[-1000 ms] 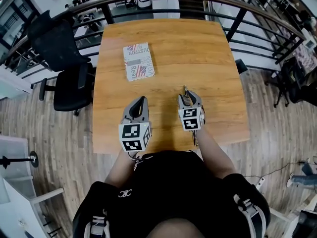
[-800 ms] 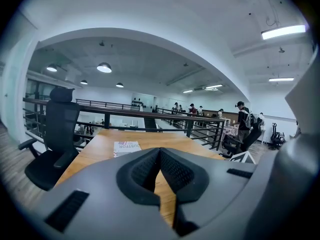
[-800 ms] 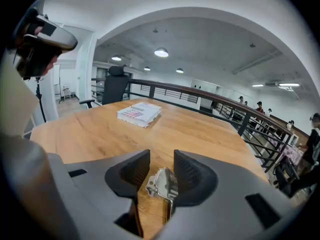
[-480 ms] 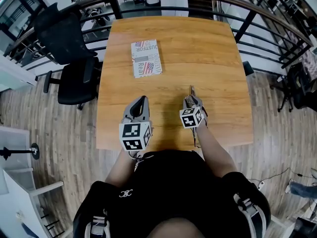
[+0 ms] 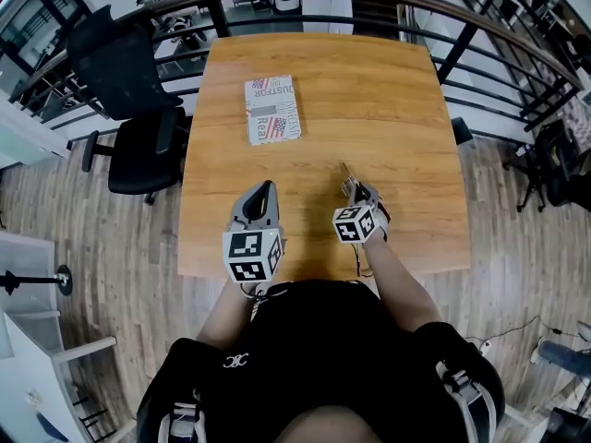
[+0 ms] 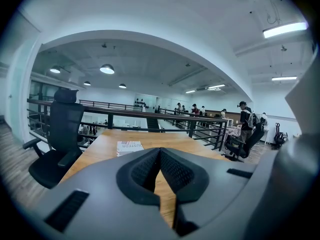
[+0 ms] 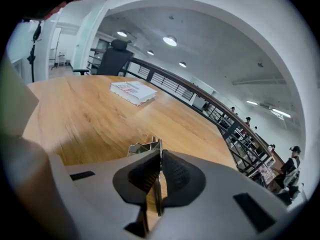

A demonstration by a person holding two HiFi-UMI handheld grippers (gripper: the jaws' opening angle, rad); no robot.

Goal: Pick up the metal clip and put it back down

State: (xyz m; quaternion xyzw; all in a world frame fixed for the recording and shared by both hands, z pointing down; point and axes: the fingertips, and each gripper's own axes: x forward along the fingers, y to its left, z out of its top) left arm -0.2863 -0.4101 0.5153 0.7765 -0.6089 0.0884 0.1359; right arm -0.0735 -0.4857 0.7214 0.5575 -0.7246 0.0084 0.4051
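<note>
The metal clip [image 5: 346, 175] lies on the wooden table [image 5: 397, 100], just right of its middle. My right gripper [image 5: 354, 189] is down at it, and its jaws have just been closing. In the right gripper view the pads pinch a thin wire handle of the metal clip [image 7: 143, 146] between them, with the clip's shiny body showing just past the right gripper [image 7: 160, 156]. My left gripper [image 5: 266, 190] rests to the left, apart from the clip. Its pads meet at the tip of the left gripper [image 6: 160, 153] with nothing between them.
A printed book [image 5: 272, 109] lies on the far left part of the table. A black office chair [image 5: 129, 90] stands off the table's left edge. A dark railing [image 5: 480, 35] runs behind and to the right.
The right gripper has sunk toward the table and rolled a little, and its jaws have gone from wide open to shut on the clip's handle. The left gripper has stayed put.
</note>
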